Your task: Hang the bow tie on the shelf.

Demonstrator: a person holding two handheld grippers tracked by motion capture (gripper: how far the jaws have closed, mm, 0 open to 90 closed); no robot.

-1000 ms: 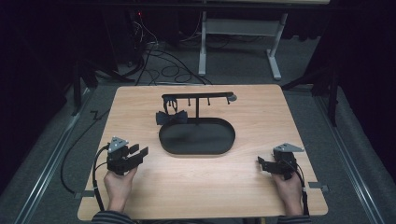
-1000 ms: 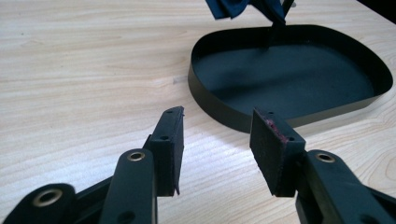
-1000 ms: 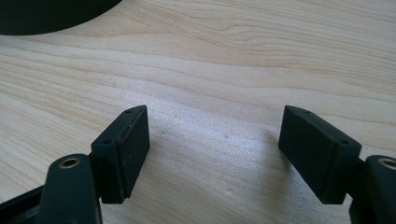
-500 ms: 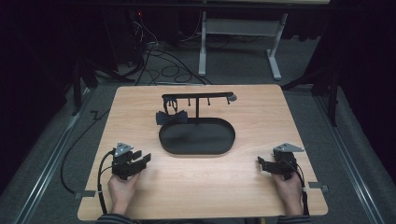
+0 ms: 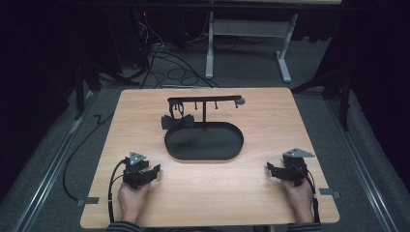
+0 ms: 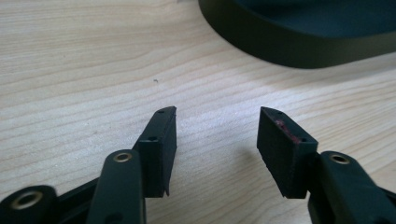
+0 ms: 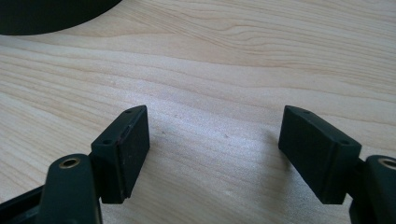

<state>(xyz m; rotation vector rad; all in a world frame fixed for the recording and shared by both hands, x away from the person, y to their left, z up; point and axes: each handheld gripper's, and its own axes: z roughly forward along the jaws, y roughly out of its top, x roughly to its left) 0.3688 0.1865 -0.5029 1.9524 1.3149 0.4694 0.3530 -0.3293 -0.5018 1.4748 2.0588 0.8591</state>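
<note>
A black oval tray lies in the middle of the wooden table. A black T-shaped stand rises at its far edge, and a black bow tie hangs from its left end. My left gripper rests low at the front left, open and empty, aimed at the tray. Its jaws stand apart over bare wood. At the front right my right gripper is open with nothing between its fingers, just above the tabletop.
A dark rim of the tray shows at the top left of the right gripper view. Cables and a white desk frame lie on the floor beyond the table. A cable trails from the left gripper.
The left gripper has moved toward the front edge and turned its jaws more to the right. The right gripper has stayed in place.
</note>
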